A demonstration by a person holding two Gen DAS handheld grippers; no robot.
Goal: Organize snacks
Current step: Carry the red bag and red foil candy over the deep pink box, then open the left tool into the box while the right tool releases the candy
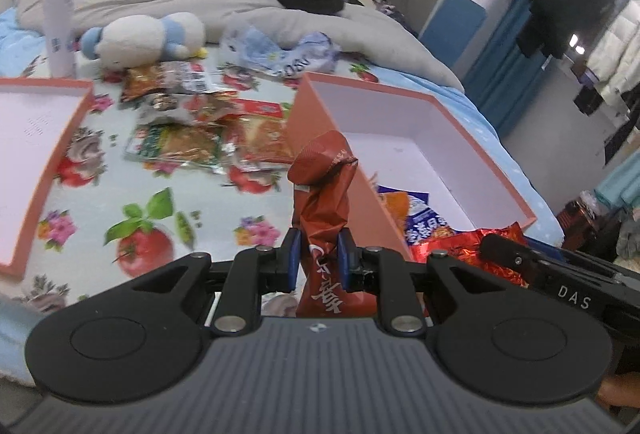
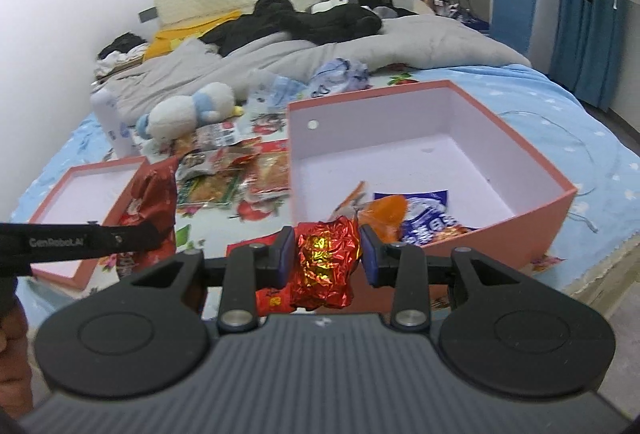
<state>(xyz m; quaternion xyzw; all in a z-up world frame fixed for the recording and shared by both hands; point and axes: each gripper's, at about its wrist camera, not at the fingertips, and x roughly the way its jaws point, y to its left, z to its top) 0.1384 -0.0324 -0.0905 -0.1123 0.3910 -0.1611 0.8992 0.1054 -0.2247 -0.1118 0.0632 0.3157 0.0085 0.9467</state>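
Both tongs loaded: left gripper pinching a twisted red wrapper at frame centre; right gripper clamping a crinkled foil packet, low centre, near the pink box. Light, soft, slippery; best gripped mid-body, gently.

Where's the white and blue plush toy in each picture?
Left wrist view: the plush toy lies upper left, beyond the loose snacks, right of the white bottle.
Right wrist view: the plush toy lies left of centre, above the snacks and left of the big box.
Shared landmark: the white bottle stands just left of the toy in both views.
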